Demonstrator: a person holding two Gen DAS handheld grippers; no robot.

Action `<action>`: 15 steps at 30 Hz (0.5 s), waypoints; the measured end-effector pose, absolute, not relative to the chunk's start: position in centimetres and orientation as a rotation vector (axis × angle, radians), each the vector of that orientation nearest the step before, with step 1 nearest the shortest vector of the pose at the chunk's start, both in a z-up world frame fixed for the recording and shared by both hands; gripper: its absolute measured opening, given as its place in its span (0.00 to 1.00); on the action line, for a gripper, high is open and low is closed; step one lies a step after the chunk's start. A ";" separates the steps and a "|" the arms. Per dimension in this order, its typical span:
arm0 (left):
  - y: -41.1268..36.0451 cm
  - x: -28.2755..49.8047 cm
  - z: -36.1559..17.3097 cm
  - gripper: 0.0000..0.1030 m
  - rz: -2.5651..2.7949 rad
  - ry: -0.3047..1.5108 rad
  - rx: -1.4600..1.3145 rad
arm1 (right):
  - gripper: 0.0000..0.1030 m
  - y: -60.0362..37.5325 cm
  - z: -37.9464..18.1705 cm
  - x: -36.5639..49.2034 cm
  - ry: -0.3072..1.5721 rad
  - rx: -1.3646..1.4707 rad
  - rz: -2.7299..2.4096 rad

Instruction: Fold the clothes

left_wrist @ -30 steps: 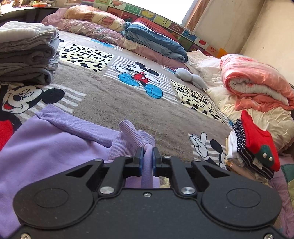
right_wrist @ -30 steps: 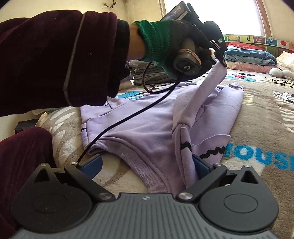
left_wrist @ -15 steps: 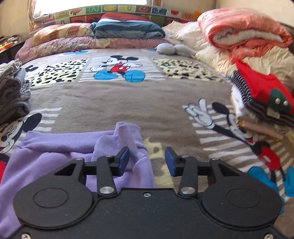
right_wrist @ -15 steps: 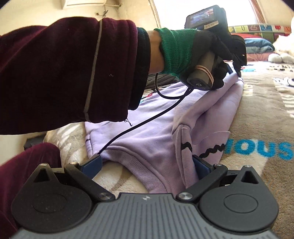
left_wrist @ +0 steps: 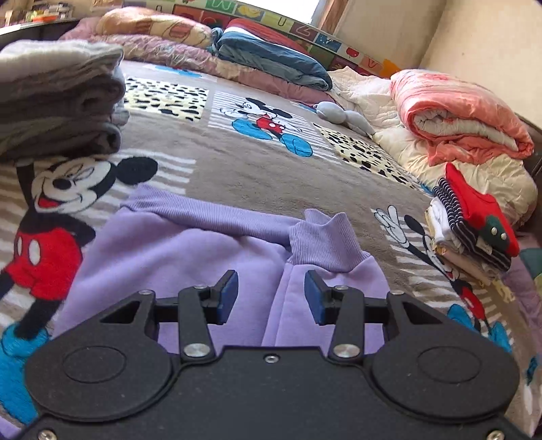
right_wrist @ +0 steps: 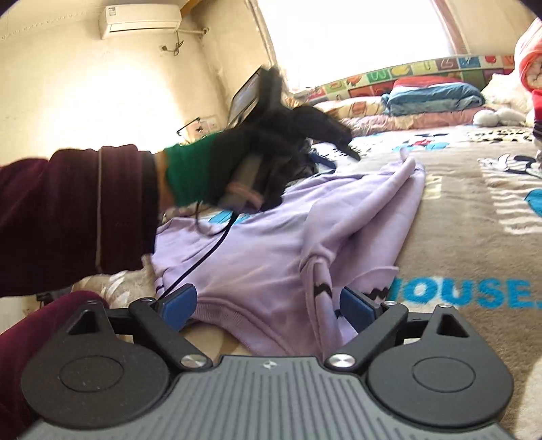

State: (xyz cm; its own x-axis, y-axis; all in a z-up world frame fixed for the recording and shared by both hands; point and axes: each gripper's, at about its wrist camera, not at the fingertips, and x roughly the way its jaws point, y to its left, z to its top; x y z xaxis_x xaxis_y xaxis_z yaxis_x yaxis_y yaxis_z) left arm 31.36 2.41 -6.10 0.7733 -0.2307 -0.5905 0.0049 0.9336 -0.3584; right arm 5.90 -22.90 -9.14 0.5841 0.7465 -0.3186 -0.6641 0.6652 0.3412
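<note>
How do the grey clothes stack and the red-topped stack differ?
The grey clothes stack sits at the left of the left wrist view, bulky and all grey. The red-topped stack lies at the right, looks smaller, and mixes red, navy-striped and pale pieces. Both are folded piles resting on the Mickey blanket.

A home bedroom: cartoon blanket (left_wrist: pixel 237 162) on a bed, pillows (left_wrist: pixel 152 28), wall air-conditioner (right_wrist: pixel 140 17).
</note>
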 end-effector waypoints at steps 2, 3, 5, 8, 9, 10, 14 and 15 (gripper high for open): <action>2.9 32.0 -6.6 0.40 -0.142 0.696 -0.399 | 0.86 -22.6 -9.0 6.2 0.442 0.207 0.816; 2.9 32.5 -6.8 0.40 -0.154 0.708 -0.412 | 0.85 -22.5 -8.9 6.3 0.433 0.214 0.811; 2.9 33.6 -7.2 0.40 -0.179 0.731 -0.438 | 0.82 -21.9 -8.9 6.7 0.436 0.200 0.790; 2.5 34.9 -7.7 0.40 -0.232 0.743 -0.474 | 0.72 -21.3 -9.6 7.5 0.474 0.200 0.760; 2.2 35.4 -7.9 0.40 -0.255 0.748 -0.480 | 0.70 -21.3 -10.0 7.8 0.492 0.213 0.750; 1.9 35.8 -8.0 0.40 -0.271 0.753 -0.474 | 0.68 -21.4 -10.3 8.2 0.507 0.235 0.742; 1.3 35.2 -6.9 0.04 -0.321 0.675 -0.417 | 0.53 -23.1 -12.0 9.7 0.555 0.441 0.742; 1.3 34.9 -6.6 0.04 -0.334 0.648 -0.408 | 0.43 -23.7 -12.5 10.1 0.571 0.503 0.736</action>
